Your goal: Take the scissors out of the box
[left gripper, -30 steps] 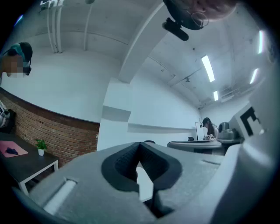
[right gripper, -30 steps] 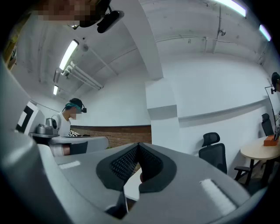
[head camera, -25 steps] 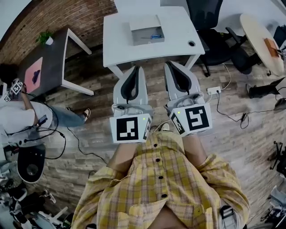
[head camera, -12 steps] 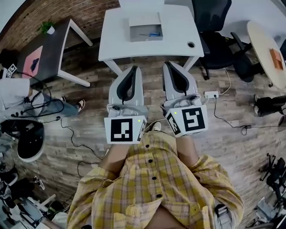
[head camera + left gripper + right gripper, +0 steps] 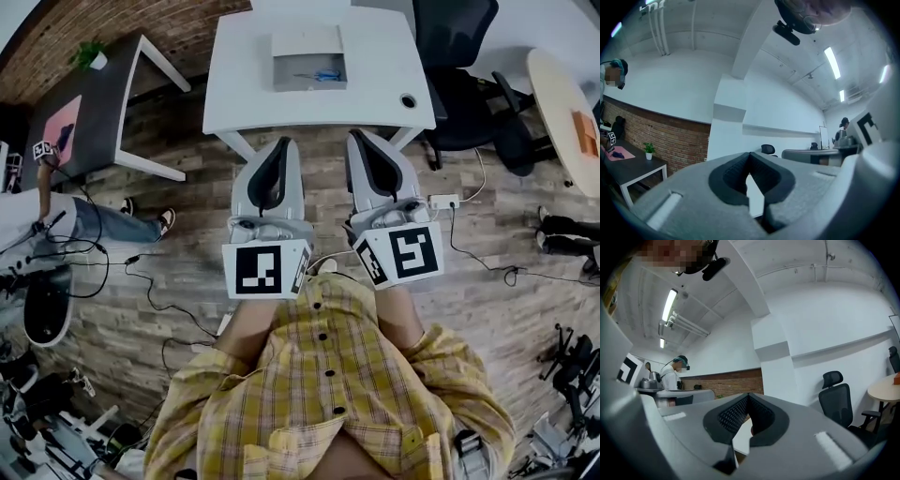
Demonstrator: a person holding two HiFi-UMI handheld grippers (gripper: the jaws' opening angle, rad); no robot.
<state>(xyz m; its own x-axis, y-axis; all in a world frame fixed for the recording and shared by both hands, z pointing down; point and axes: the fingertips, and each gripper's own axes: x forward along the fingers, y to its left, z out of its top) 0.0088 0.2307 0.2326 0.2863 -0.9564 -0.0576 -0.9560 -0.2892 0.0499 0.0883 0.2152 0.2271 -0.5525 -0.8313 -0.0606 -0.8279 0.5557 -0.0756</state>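
Note:
A grey open box [image 5: 286,47] stands on the white table [image 5: 375,56] at the top of the head view. Blue-handled scissors [image 5: 323,75] lie inside it. My left gripper [image 5: 281,142] and right gripper [image 5: 359,136] are held side by side and level over the wood floor. They point at the table, and their tips are just short of its near edge. Both are shut with nothing between their jaws. In the left gripper view the left gripper [image 5: 750,153] shows closed tips, and so does the right gripper [image 5: 748,394] in its own view.
A dark side table [image 5: 94,122] with a small plant [image 5: 94,58] stands at the left. A person [image 5: 56,216] sits beyond it among floor cables. A black office chair [image 5: 459,56] and a round table [image 5: 562,103] are at the right. A power strip [image 5: 442,201] lies on the floor.
Both grippers have moved a little forward toward the white table and stayed shut. The person at the left has shifted further toward the edge of the head view.

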